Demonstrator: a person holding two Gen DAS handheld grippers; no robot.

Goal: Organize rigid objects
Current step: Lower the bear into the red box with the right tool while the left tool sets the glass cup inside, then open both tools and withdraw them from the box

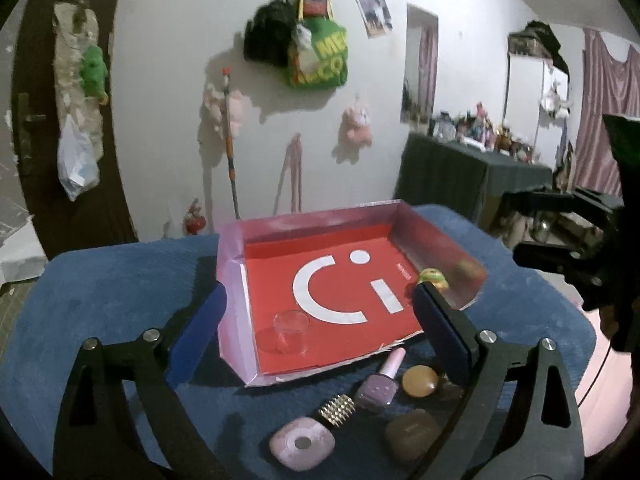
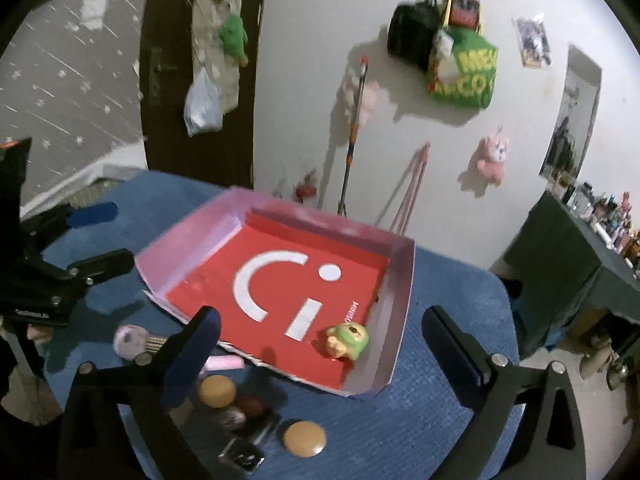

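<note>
Blue tabletop point(image 1: 100, 300) | left claw point(image 1: 320, 312) wide, empty | right claw point(image 2: 320, 344) wide, empty, tilted down

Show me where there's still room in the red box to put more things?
The box is mostly bare: its whole middle, over the white logo, and the far end. Only the glass at one near corner and the green toy at the other fill it. The cloth in front is crowded: nail polish, brush, round pieces.
</note>
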